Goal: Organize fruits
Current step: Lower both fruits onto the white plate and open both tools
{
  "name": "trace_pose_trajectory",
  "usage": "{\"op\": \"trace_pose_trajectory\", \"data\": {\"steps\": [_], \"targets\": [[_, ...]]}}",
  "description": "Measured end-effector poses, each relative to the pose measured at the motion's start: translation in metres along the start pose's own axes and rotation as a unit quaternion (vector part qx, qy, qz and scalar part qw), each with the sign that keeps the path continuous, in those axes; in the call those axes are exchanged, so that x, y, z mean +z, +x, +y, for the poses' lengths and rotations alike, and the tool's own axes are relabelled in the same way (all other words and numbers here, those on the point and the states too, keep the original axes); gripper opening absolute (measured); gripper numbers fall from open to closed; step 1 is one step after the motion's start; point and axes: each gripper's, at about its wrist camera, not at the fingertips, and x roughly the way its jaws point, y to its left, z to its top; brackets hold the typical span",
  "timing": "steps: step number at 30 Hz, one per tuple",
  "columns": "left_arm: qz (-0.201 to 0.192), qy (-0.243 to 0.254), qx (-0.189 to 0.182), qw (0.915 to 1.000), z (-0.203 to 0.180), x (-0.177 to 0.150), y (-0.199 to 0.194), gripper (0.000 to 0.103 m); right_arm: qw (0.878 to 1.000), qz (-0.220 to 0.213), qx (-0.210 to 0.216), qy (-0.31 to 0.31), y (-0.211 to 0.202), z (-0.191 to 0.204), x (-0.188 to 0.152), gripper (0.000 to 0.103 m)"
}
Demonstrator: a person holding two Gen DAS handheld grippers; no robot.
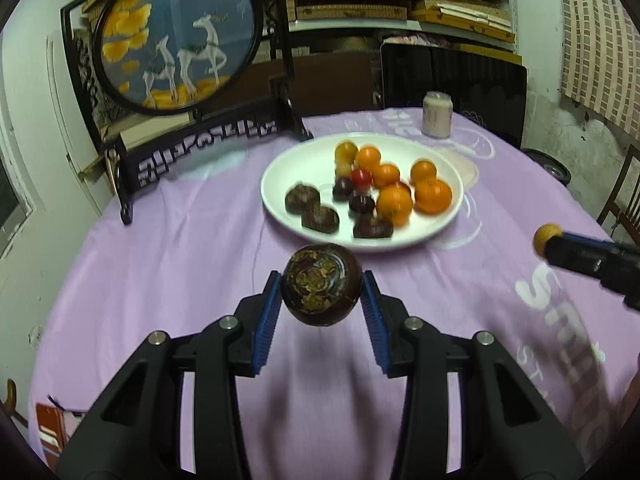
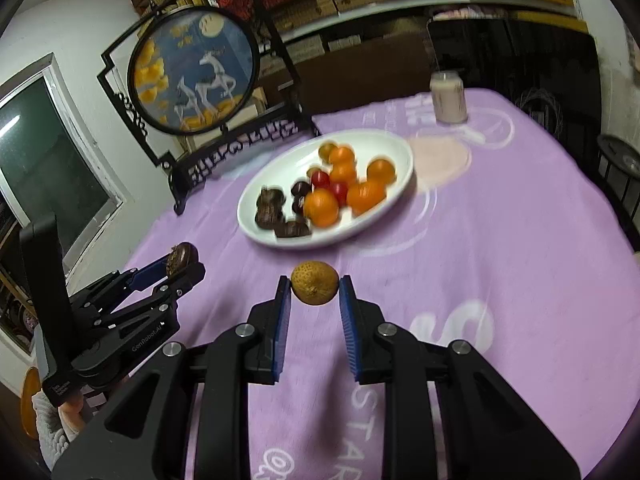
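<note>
My left gripper (image 1: 322, 286) is shut on a dark brown round fruit (image 1: 321, 283) and holds it above the purple cloth, short of the white plate (image 1: 280, 172). The plate holds several oranges (image 1: 394, 202), dark brown fruits (image 1: 320, 218) and a small red fruit (image 1: 361, 177). My right gripper (image 2: 314, 285) is shut on a small yellow-brown fruit (image 2: 314, 282), also above the cloth in front of the plate (image 2: 394, 148). The left gripper with its brown fruit (image 2: 182, 258) shows at the left of the right wrist view. The right gripper's yellow fruit (image 1: 546, 236) shows at the right of the left wrist view.
A round framed deer picture on a black stand (image 1: 176, 32) stands at the table's back left. A pale jar (image 1: 437, 114) stands behind the plate. Shelves of boxes (image 1: 360, 0) fill the back wall. A chair (image 1: 624, 200) is at the right.
</note>
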Motion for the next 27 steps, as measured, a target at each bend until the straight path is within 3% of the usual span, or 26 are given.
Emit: {"op": "trace_pose_trajectory", "data": {"steps": [5,11,27], "targets": [[-0.017,0.01,0.012,0.9997,0.0,0.029,0.007,0.041,0.999,-0.028,-0.015,-0.009,-0.008,0.0,0.039,0.025],[-0.016,-0.003,0.001,0.9999,0.002,0.058,0.032,0.041,0.999,-0.044,-0.011,-0.001,0.005,-0.004,0.076,0.025],[0.017,-0.013,-0.009,0.9997,0.001,0.08,0.108,0.041,0.999,0.012,-0.012,0.027,0.098,-0.017,0.104,0.025]]}}
